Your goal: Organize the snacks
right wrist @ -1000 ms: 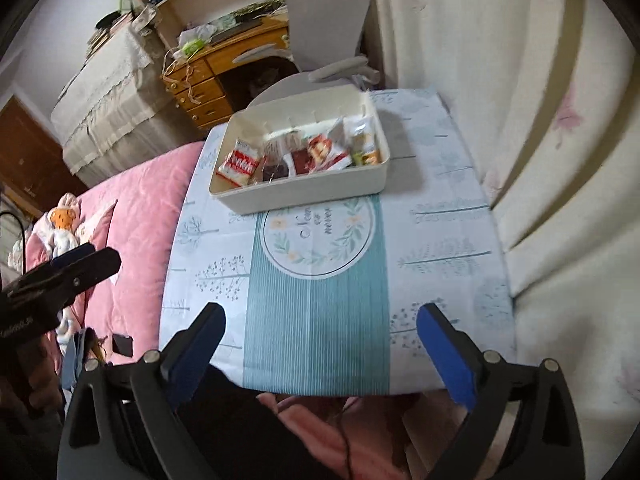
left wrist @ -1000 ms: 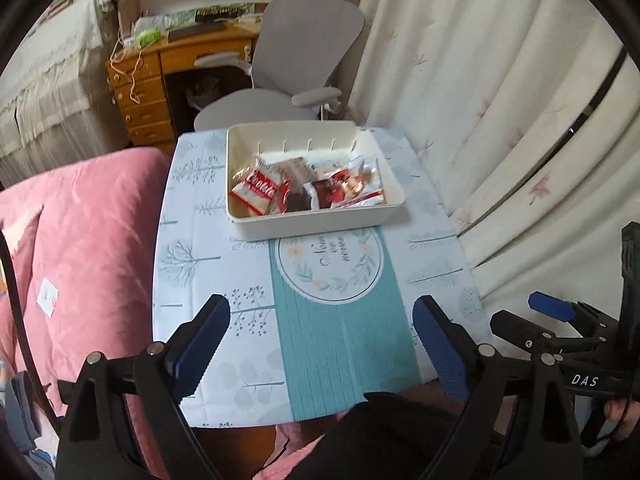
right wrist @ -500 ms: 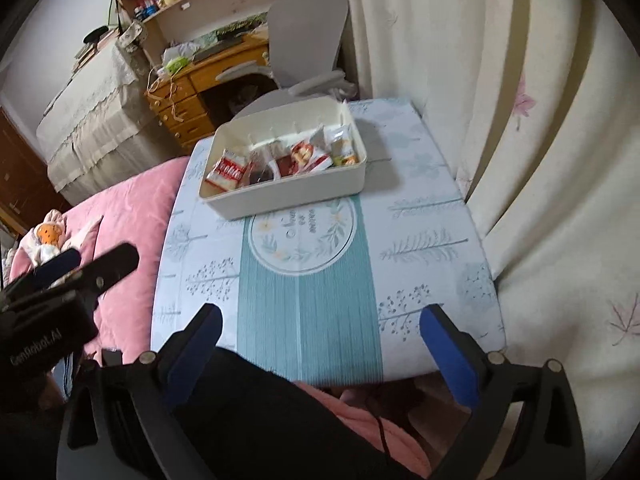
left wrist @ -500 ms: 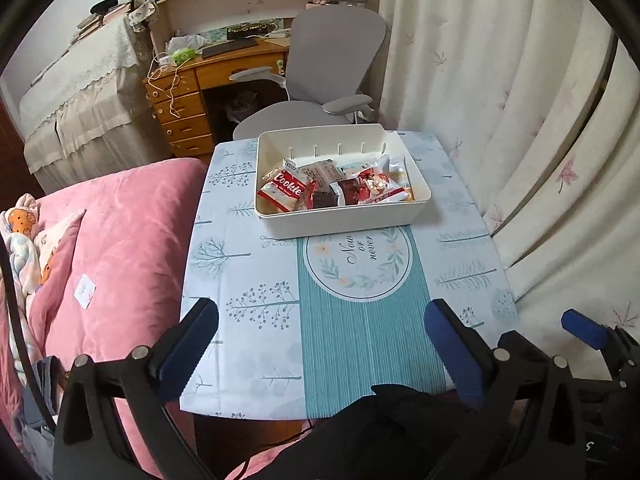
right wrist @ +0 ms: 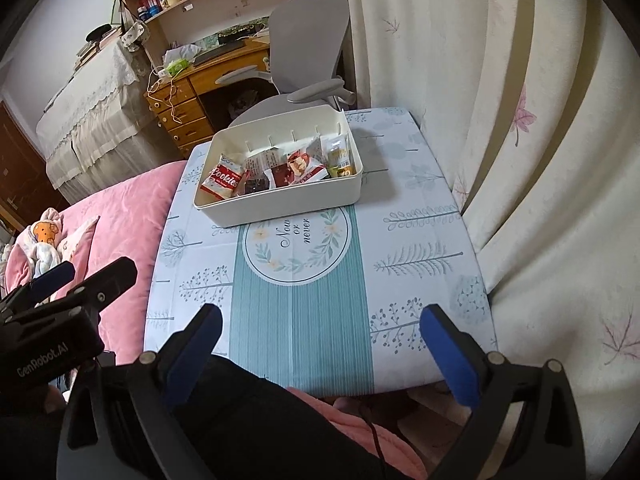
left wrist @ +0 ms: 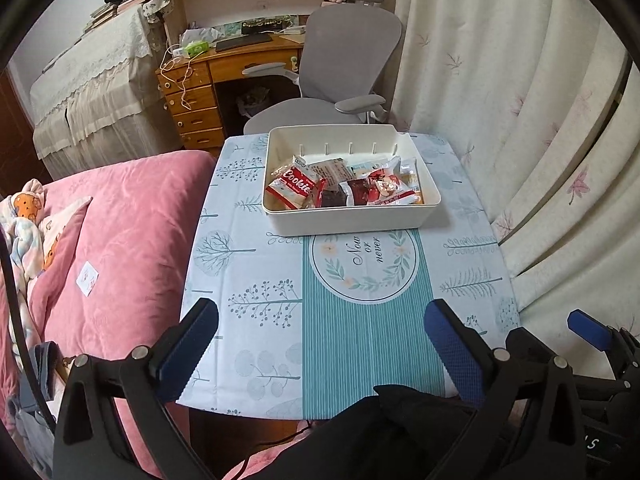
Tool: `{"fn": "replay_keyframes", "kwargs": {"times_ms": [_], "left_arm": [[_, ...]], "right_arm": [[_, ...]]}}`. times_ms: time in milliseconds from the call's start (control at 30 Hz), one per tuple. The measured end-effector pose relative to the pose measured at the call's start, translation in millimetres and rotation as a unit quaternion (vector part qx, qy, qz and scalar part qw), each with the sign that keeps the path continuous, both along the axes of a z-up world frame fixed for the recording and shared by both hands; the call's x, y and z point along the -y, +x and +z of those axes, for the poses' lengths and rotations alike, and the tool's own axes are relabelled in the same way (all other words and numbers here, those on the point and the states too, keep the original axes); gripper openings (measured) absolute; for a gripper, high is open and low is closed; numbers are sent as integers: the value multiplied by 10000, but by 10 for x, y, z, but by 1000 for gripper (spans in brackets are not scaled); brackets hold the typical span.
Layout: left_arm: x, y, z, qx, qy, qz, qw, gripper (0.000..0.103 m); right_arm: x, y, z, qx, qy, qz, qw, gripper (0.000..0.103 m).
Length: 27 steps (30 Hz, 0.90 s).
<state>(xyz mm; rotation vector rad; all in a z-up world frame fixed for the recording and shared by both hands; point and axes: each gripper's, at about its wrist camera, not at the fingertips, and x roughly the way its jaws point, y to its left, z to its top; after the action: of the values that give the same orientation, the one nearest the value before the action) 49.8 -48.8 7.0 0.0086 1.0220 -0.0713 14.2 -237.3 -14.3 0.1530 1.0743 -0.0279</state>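
The fingers of the left gripper point(left wrist: 320, 344) have just been opening and stand spread wide with nothing between them; the fingers of the right gripper point(right wrist: 320, 340) are likewise released and empty. Both hang over the near edge of the surface point(left wrist: 248, 280), well short of anything to grasp, and each shows at the side of the other's view.

Beyond them lies the bare cloth with its teal stripe and round wreath print. At the far end of the surface sits the cream bin point(left wrist: 352, 216), and every snack in sight is inside it: a red cookie packet point(left wrist: 294, 188) at the left, dark wrappers in the middle, a red-and-white packet point(left wrist: 384, 186) beside them, and a yellowish one point(right wrist: 340, 156) at the right end. They lie loosely overlapping, none outside the bin.

The sorting itself looks close to done, or not yet begun; the pictures do not settle which. If more is to be done, the next move calls for a long reach forward to the bin, then fingers lowered over a single wrapper's edge, so as not to drag its neighbours along.
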Motion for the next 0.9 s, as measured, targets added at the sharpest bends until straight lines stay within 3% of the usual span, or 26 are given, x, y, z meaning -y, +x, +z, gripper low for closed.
{"fn": "replay_keyframes", "kwargs": {"times_ms": [900], "left_arm": [[21,93,-15,25,30,87,10000,102]], "right_arm": [[31,99,-23,-47,-10,39,10000,100]]}}
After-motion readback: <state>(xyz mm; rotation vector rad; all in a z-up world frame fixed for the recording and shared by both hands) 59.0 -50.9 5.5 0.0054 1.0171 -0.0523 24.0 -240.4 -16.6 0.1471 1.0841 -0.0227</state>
